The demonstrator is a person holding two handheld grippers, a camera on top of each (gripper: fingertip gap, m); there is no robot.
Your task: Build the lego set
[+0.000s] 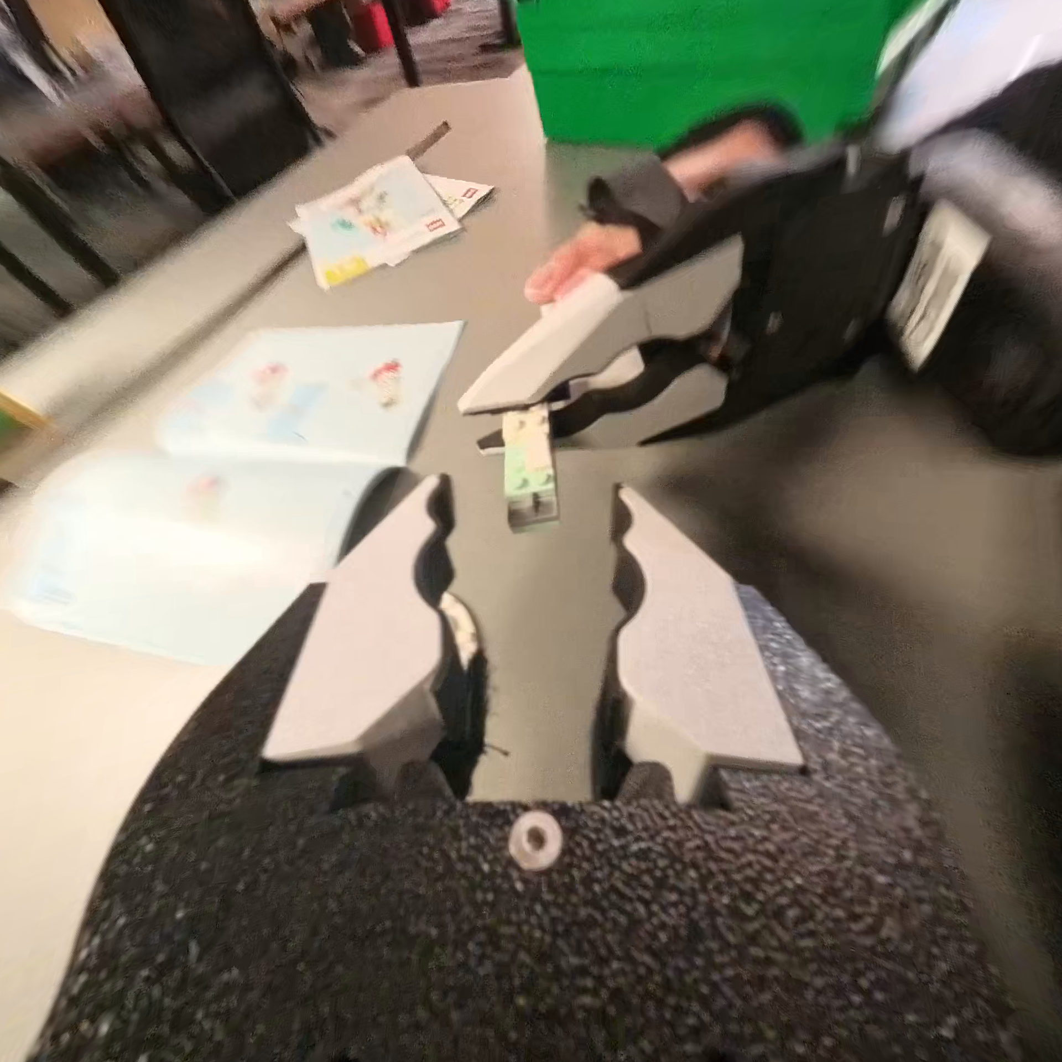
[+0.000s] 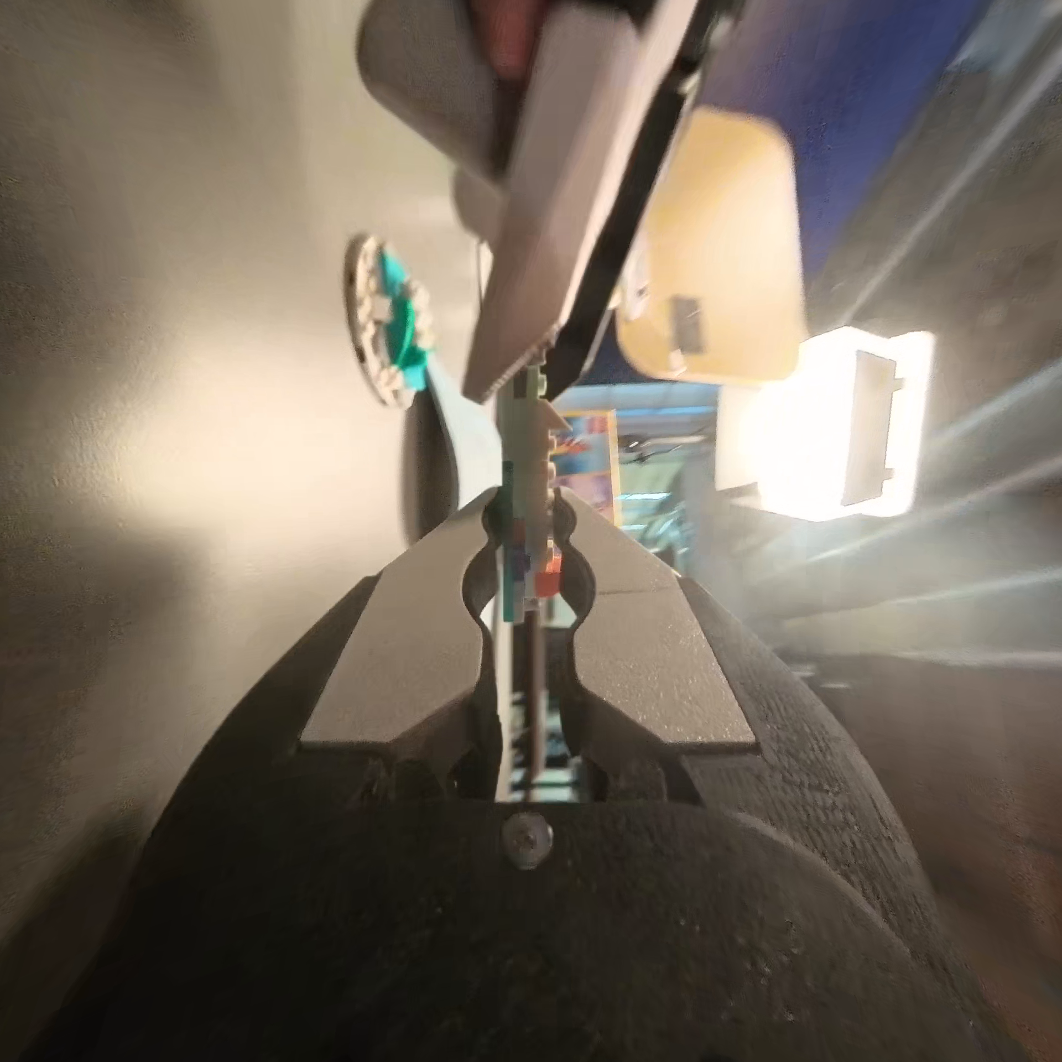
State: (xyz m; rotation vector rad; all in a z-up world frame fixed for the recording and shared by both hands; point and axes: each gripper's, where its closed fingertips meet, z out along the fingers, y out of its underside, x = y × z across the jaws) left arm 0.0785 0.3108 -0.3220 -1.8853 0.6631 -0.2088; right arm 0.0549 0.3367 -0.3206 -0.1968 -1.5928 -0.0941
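Workpiece: a slim lego assembly [image 1: 531, 465] of pale green and white bricks, with teal, blue and red parts showing in the right wrist view [image 2: 526, 517].
Long axis: in the left wrist view the assembly runs from the right gripper's tips toward the camera, free end nearest the lens; in the right wrist view it runs straight ahead along the fingers.
Stud direction: in the right wrist view the studs face right; the flat side faces left.
Right gripper [image 1: 506, 422]: pinching the assembly near one end, jaws pressed onto its two faces; in its own view [image 2: 526, 506] the bricks fill the gap between the fingers.
Left gripper [image 1: 531, 488]: jaws spread, nothing between them.
Position relative to left gripper: the free end sits just beyond the fingertips, centred on the gap, above the table [image 1: 747, 574]; whether it touches cannot be told through the blur.
Left gripper in right wrist view [image 2: 534, 373]: it enters from above, tips at the far end of the assembly.
Round lego plate [image 2: 385, 322]: white with a teal part, lying left of the assembly.
Instruction booklet [image 1: 230, 460]: open, on the table left of both grippers.
Leaflets [image 1: 391, 218]: farther back on the table.
Hand [image 1: 580, 264]: bare, holding the right gripper.
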